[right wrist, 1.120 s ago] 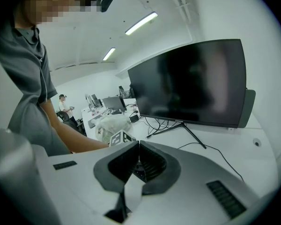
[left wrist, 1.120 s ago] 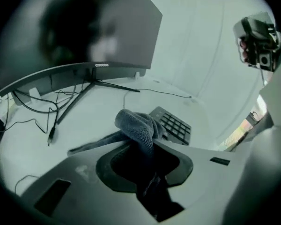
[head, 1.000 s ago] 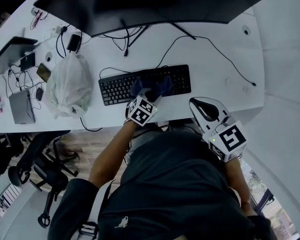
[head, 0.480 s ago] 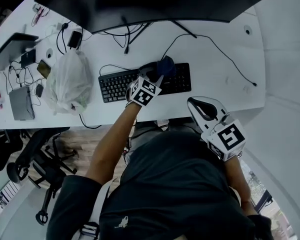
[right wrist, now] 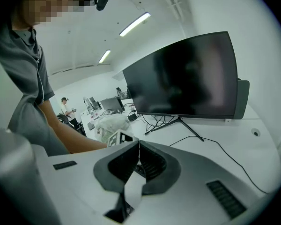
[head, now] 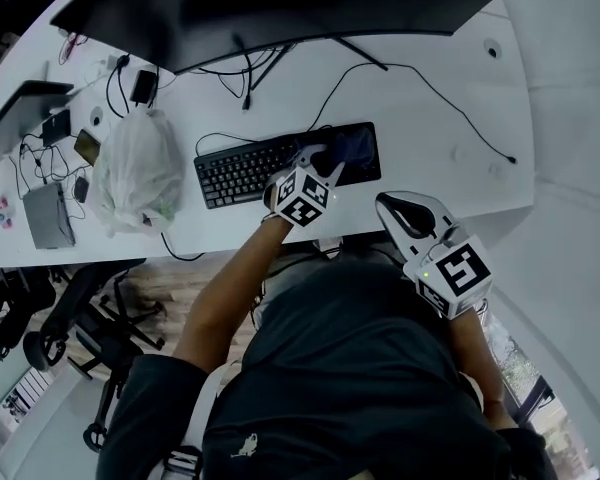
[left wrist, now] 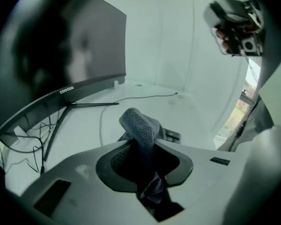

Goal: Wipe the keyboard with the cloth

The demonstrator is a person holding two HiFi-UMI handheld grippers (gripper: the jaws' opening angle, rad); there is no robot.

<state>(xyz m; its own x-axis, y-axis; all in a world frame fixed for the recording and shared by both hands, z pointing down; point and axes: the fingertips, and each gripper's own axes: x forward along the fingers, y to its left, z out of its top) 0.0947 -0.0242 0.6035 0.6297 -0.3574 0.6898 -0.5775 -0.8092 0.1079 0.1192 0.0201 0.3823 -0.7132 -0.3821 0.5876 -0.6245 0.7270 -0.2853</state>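
Nearest you, your right hand-held gripper [head: 408,213] hangs over the desk's [head: 430,138] near edge, jaws together on nothing. Farther in, your left hand-held gripper [head: 325,164] is clamped on the cloth [head: 348,148], which lies on the right end of the keyboard [head: 240,173]. A plastic bag [head: 140,173] sits left of it, and the monitor [head: 280,8] stands beyond.
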